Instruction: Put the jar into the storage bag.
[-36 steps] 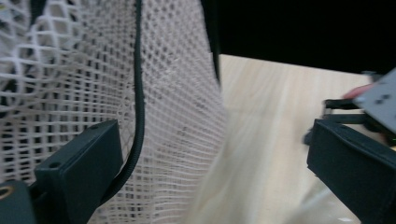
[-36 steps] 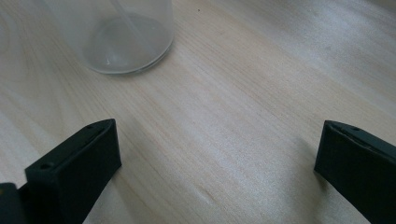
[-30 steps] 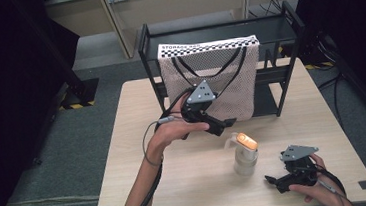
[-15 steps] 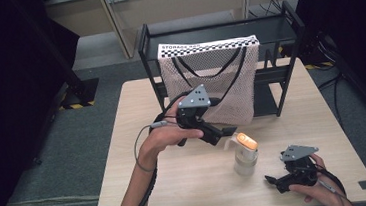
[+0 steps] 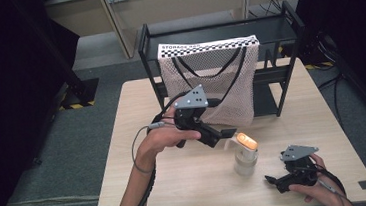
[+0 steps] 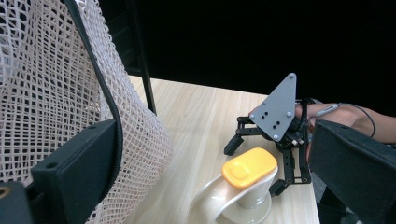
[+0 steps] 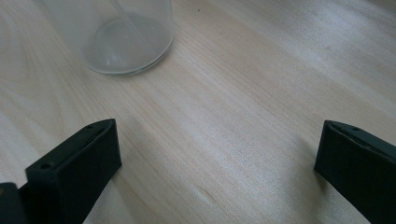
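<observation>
Cup with the orange lid: easy to knock over from here

Cup (image 5: 244, 154) sits on the tabletop (image 5: 188, 183), out in front of the mesh bag (image 5: 214, 82) that hangs on the black rack (image 5: 286, 48). It's a clear plastic tumbler with a see-through base, a white curved handle or spout piece and a flat orange lid (image 6: 249, 167) on top.

Our left gripper (image 5: 224, 133) is right beside the lid, fingers spread wide, and in the left gripper view one finger (image 6: 74, 163) is pressed up close to the bag's netting. We reckon that's the main risk: coming in from the side at lid height, a finger could nudge the top and tip the cup, since it looks light and tall for its base. The mesh or its black strap could also snag on that finger and drag the bag along.

Our right gripper (image 5: 273, 179) rests low on the tabletop near the cup's base, fingers also wide apart, holding nothing. A sloppy sweep there could shove the cup sideways.
</observation>
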The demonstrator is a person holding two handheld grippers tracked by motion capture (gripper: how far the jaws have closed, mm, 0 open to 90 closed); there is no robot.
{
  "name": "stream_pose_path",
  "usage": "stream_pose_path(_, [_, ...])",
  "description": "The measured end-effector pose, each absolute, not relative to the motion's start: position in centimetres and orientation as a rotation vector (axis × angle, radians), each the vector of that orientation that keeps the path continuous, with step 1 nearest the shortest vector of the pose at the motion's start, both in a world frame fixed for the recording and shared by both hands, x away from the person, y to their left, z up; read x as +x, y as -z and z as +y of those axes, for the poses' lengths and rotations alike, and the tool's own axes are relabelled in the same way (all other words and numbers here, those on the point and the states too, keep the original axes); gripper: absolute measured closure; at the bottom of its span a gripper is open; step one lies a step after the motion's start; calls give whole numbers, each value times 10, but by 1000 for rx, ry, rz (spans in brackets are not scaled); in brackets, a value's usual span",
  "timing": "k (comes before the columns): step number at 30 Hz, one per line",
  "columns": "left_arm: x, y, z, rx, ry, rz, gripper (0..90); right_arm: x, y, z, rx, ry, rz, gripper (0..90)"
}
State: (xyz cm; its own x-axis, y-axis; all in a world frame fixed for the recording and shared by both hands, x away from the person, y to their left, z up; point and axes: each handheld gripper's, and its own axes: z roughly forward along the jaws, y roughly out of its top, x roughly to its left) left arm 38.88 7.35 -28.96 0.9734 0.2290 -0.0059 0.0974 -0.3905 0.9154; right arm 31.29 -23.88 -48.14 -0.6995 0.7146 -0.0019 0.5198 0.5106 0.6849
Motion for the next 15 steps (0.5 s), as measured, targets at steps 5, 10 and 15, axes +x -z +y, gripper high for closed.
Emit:
stream_pose_path(5, [387, 288, 73, 1973, -143, 226, 22, 313, 481, -239, 1036, -990, 2471, 33])
stream_pose_path(10, [386, 288, 73, 1973, -149, 218, 20, 314, 479, -240, 1035, -1065, 2450, 45])
stream_pose_path(15, [386, 288, 73, 1972, -149, 216, 20, 310, 471, -236, 1005, -1142, 2431, 52])
